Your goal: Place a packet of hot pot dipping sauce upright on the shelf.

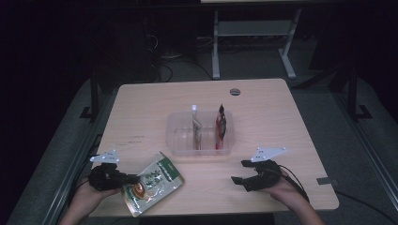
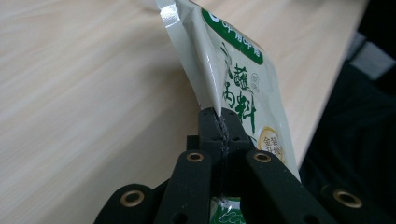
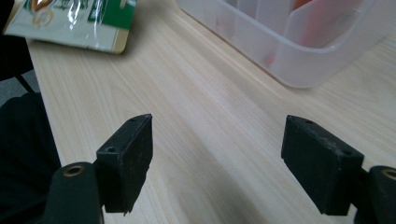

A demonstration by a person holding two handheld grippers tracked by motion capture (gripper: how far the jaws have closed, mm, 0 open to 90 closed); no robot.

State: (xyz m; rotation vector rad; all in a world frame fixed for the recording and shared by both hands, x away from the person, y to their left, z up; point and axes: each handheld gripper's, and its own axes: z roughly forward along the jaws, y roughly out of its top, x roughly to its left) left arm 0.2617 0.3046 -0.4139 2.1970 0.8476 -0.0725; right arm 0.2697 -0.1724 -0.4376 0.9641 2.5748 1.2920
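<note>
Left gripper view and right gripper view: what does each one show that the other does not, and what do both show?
The left gripper view alone shows the left gripper with its jaws shut on the edge of the green sauce packet. The right gripper view alone shows the right gripper with its jaws wide apart and nothing between them, above the wood, and a corner of the clear plastic bin with something red inside. Both show the packet and the light wooden table.

One green pouch [image 1: 152, 183] lies at seven o'clock, one clear bin [image 1: 179, 138] sits at centre holding two upright packets, and two grippers rest at five and seven.
</note>
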